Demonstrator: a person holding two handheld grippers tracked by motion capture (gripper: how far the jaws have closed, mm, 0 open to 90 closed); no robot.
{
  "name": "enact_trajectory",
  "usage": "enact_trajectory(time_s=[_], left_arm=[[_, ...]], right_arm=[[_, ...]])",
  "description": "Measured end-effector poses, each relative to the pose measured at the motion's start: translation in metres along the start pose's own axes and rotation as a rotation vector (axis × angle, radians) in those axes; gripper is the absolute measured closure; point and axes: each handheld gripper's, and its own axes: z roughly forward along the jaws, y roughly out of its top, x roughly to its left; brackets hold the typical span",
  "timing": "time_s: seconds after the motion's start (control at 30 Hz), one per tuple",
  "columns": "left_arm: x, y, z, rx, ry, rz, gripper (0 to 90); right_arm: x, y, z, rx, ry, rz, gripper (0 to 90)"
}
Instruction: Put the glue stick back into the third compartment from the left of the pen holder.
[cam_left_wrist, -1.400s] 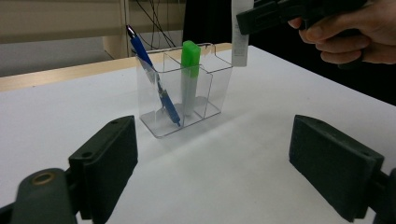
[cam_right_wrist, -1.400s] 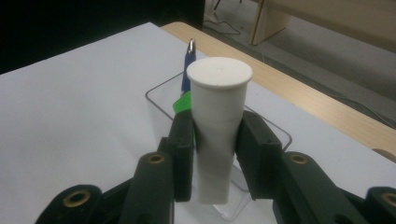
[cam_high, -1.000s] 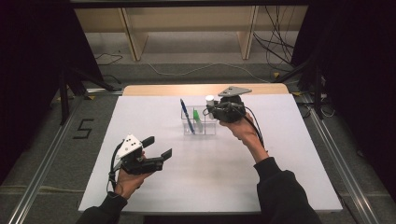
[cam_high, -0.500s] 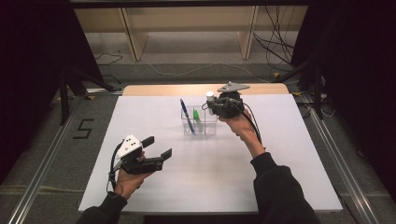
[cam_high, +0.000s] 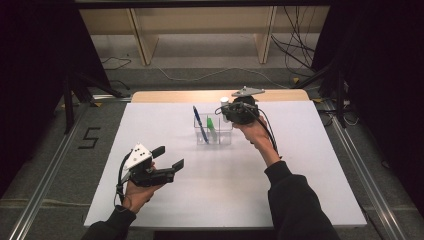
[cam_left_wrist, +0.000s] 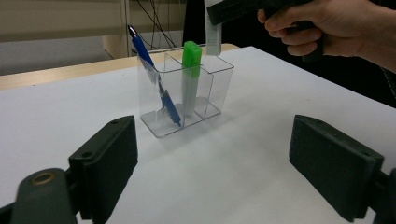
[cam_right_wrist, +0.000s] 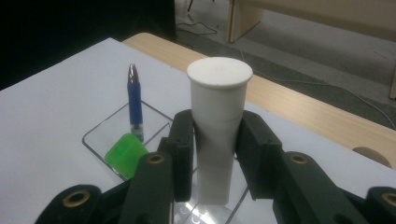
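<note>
Tube, white and capped, stands upright in the right gripper, whose jaws clamp it from both sides; its lower end hangs over the end compartment of the clear organiser, whether it touches the bottom I cannot tell; the organiser sits mid-table with three compartments in a row; a blue pen leans in the far end one, a green marker stands in the middle one; the left gripper rests near the front left of the table, jaws wide apart, holding nothing; compared with a second ago, the right gripper has edged slightly toward the organiser, while the left has not moved.
</note>
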Motion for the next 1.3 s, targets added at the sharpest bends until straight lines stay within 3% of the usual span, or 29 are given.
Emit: enact_trajectory(time_s=[0.73,0.8,0.87,1.0,1.3], left_arm=[[0.000,0.000,0.000,-0.001,0.000,0.000,15.0],[0.000,0.000,0.000,0.000,0.000,-0.001,15.0],[0.000,0.000,0.000,-0.001,0.000,-0.001,15.0],[-0.001,0.000,0.000,-0.001,0.000,-0.001,15.0],[-0.001,0.000,0.000,0.006,-0.002,0.003,15.0]], right_arm=[[-0.002,-0.017,0.018,0.079,0.012,0.061,67.0],[-0.002,-0.019,0.017,0.072,0.021,0.068,63.2],[-0.004,-0.017,0.013,0.066,0.023,0.077,49.4],[-0.010,-0.012,-0.002,0.027,0.051,0.110,37.5],[-0.010,-0.013,-0.030,0.009,0.064,0.076,30.4]])
